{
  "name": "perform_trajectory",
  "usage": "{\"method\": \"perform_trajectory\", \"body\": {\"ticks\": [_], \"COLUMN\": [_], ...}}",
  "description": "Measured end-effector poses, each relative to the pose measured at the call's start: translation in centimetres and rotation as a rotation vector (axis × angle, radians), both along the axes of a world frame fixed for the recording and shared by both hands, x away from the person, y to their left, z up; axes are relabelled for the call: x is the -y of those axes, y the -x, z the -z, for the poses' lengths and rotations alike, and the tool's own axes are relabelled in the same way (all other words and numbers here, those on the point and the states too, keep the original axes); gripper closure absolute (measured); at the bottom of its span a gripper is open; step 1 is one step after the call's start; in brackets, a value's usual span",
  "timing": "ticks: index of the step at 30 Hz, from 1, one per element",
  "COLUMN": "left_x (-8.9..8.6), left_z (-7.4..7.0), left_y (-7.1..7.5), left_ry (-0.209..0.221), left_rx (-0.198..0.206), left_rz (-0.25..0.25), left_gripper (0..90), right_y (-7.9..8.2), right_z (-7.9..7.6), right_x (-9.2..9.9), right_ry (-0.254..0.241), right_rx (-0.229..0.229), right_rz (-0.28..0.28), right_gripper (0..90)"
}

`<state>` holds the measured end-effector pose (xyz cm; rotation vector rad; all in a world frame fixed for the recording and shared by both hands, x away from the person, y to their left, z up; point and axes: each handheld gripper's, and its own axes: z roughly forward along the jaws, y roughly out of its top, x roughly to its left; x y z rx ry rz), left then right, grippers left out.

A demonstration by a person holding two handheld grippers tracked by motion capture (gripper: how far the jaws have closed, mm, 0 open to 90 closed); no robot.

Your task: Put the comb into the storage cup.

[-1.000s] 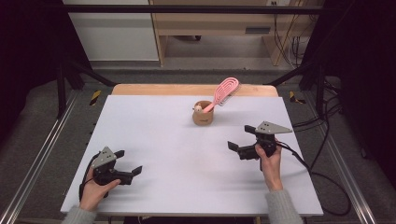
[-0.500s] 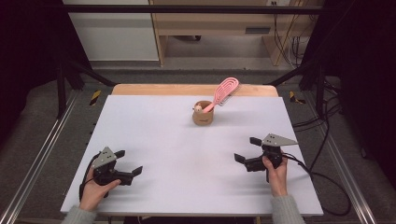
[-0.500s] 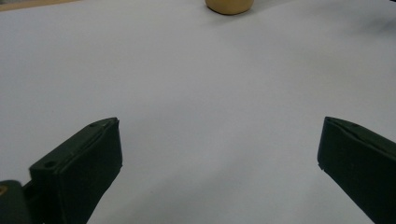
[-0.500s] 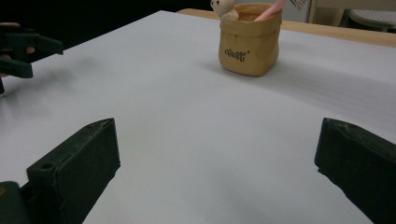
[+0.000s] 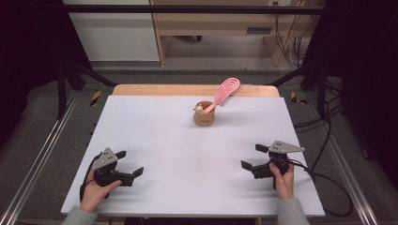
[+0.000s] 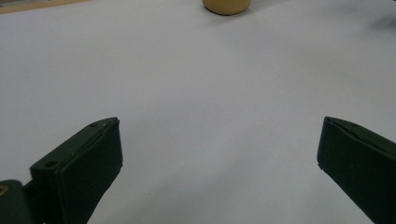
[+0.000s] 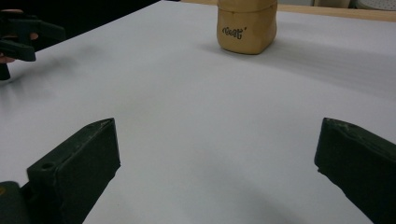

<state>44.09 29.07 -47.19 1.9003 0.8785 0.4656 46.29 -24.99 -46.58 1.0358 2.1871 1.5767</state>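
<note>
A tan cup (image 5: 204,115) stands at the back middle of the white table (image 5: 155,136), and a pink hairbrush (image 5: 224,92) leans out of it to the right. The cup's base (image 6: 227,5) peeks in at the top of the left gripper view; the right gripper view has the cup (image 7: 246,25) with dark lettering on its side. My left gripper (image 5: 129,163) rests open near the front left corner, nothing between its jaws. My right gripper (image 5: 254,156) sits open near the front right, also with nothing in it. Both are well short of the cup.
A wooden strip (image 5: 155,89) runs along the table's far edge. Metal rails (image 5: 37,154) flank the table, and cables (image 5: 328,187) trail on the floor at the right. Across the table, the right gripper view catches the other gripper (image 7: 18,35).
My right gripper has drawn back toward the front edge of the table and lower. The left gripper, cup and hairbrush have stayed put.
</note>
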Motion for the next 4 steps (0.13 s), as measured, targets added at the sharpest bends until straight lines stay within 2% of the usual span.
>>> {"method": "perform_trajectory", "body": {"ticks": [4], "left_x": [0.1], "left_z": [0.08], "left_y": [-0.05], "left_ry": [-0.003], "left_rx": [-0.001], "left_rz": [0.003], "left_gripper": [0.0], "right_y": [-0.05], "right_z": [0.04], "right_x": [0.06], "right_ry": [0.001], "right_rx": [-0.003], "right_rz": [0.001], "right_gripper": [0.7]}}
